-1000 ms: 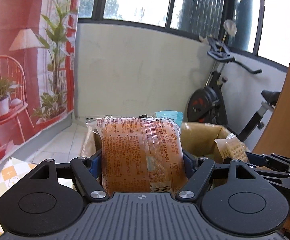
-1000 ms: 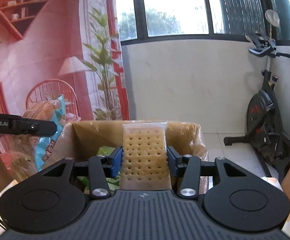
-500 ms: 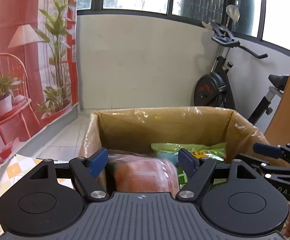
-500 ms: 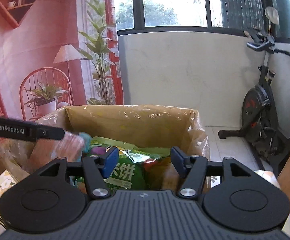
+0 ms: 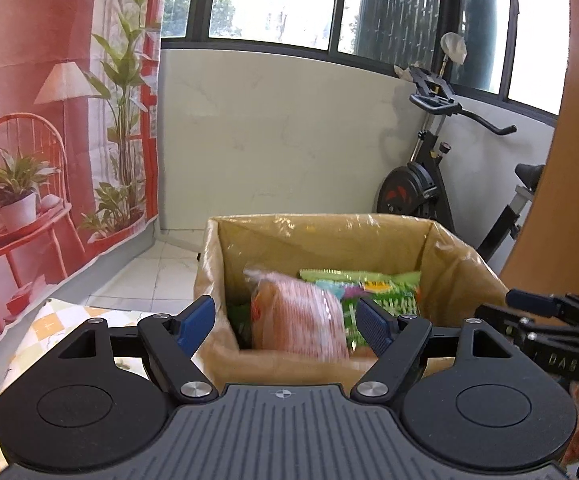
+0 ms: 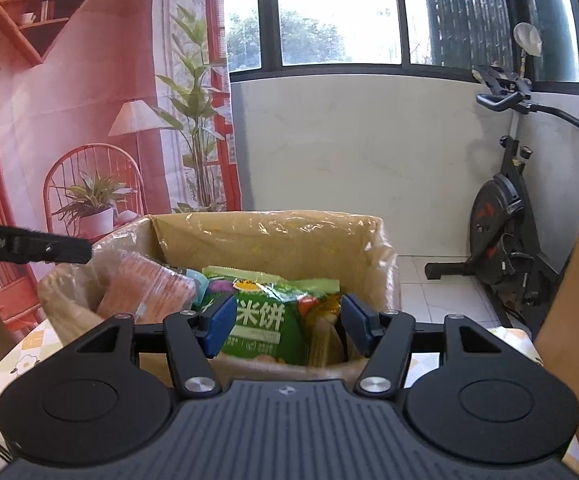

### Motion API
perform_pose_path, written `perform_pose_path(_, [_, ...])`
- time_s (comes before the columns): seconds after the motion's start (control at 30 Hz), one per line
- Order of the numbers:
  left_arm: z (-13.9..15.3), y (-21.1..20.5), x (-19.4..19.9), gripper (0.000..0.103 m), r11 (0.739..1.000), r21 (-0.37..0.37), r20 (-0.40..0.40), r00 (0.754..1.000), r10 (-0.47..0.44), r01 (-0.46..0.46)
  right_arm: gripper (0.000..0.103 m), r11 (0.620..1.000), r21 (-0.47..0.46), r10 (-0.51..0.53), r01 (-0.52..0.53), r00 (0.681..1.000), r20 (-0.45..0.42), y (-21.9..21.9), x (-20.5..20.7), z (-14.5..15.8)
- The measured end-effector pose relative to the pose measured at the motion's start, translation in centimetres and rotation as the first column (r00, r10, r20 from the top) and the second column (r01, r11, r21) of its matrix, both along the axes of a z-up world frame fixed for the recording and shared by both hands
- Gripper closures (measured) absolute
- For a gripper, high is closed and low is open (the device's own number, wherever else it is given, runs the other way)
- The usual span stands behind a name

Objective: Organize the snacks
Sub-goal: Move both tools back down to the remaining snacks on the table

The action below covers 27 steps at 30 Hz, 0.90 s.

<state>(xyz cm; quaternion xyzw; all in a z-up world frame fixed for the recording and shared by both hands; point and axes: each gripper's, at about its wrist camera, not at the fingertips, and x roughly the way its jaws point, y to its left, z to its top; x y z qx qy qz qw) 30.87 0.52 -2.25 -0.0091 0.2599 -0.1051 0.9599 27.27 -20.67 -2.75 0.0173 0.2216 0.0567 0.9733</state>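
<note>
A cardboard box (image 5: 329,226) lined with clear plastic stands in front of both grippers. Inside it an orange bread pack (image 5: 297,320) lies against a green rice-cracker bag (image 5: 373,290). My left gripper (image 5: 285,324) is open just short of the box's near wall, with nothing between its blue pads. In the right wrist view the box (image 6: 269,224) holds the green bag (image 6: 265,320), the orange pack (image 6: 145,288) at its left and a pale cracker pack (image 6: 321,340) at its right. My right gripper (image 6: 287,326) is open and holds nothing.
A black exercise bike (image 6: 505,232) stands on the tiled floor to the right of the box. A red printed backdrop (image 5: 29,120) hangs at the left. A checked tablecloth (image 5: 61,320) lies under the box. A brown panel (image 5: 569,200) borders the right.
Both grippers opened and let go: the orange bread pack and the cracker pack dropped into the box. Both grippers have drawn back from the box a little.
</note>
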Motion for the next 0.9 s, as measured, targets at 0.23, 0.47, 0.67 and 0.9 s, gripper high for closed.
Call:
perform_pose_path(0.23, [-0.2,1.0,-3.6,0.024,1.0,0.013,0.014,1.0,0.004,-0.005,0.042,1.0,-0.007,-0.022,0.022,1.0,0.019,-0.1,-3.6,0.0])
perform_pose_path(0.47, [-1.3,2.1,-6.3,0.024,1.0,0.004,-0.001,1.0,0.03,-0.03,0.041,1.0,-0.013,-0.019,0.019,0.999,0.034,0.2,-6.5,-0.2])
perform_pose_path(0.67, [-2.9,3.0,-8.0,0.024,0.998,-0.019,-0.043,0.998,0.056,-0.056,0.042,1.0,-0.014,-0.009,0.009,1.0,0.015,0.5,-8.0,-1.0])
perform_pose_path(0.9, [-4.8,3.9,-9.5,0.024,0.995,-0.031,-0.081,0.992,0.092,-0.094,0.042,1.0,0.006,-0.009,0.009,0.999,-0.033,0.9,-9.1,-2.6])
